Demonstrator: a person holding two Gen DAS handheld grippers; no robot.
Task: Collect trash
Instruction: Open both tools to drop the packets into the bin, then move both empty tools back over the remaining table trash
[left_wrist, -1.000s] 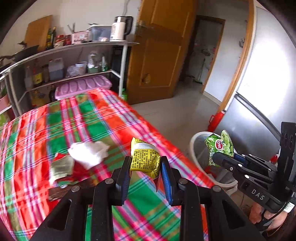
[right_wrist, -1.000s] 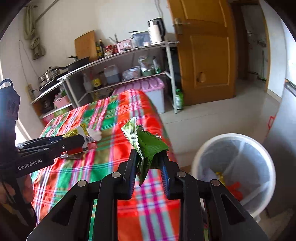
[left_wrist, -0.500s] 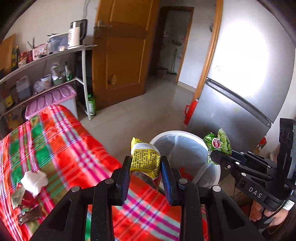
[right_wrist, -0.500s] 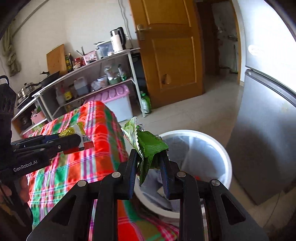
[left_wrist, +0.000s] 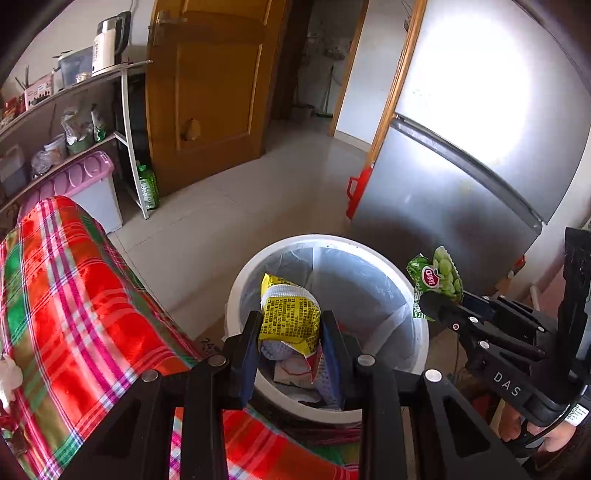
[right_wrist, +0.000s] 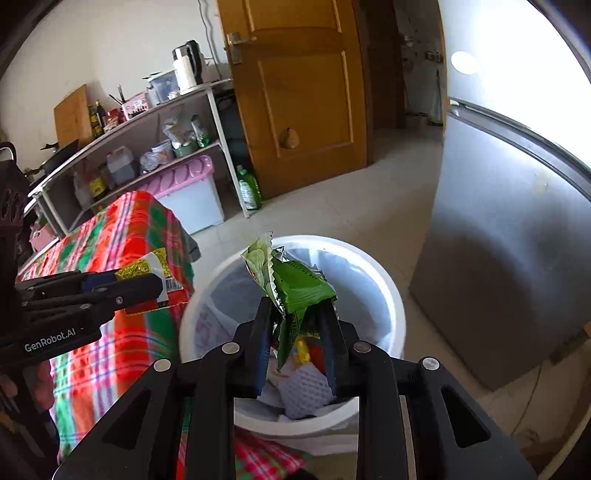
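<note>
- Left gripper: jaws pinched on a yellow snack wrapper, which stands up out of the grip with printed face toward the camera.
- Right gripper: jaws closed on a crumpled green snack bag; the bag's tail hangs down between the fingers.
- White trash bin sits on the floor directly below and just ahead of both grippers. Its open mouth faces up, lined with a pale bag, some trash already inside.
- Key relation: both wrappers hang over the bin mouth, apart from its rim. The drop line runs straight down from each grip.
- Left gripper is over the near side of the opening, next to the plaid tablecloth; right gripper looks more central over the mouth.
- Judgement: release is the step in hand; either could go first. The light wrappers may drift, the left one toward the cloth edge.
</note>
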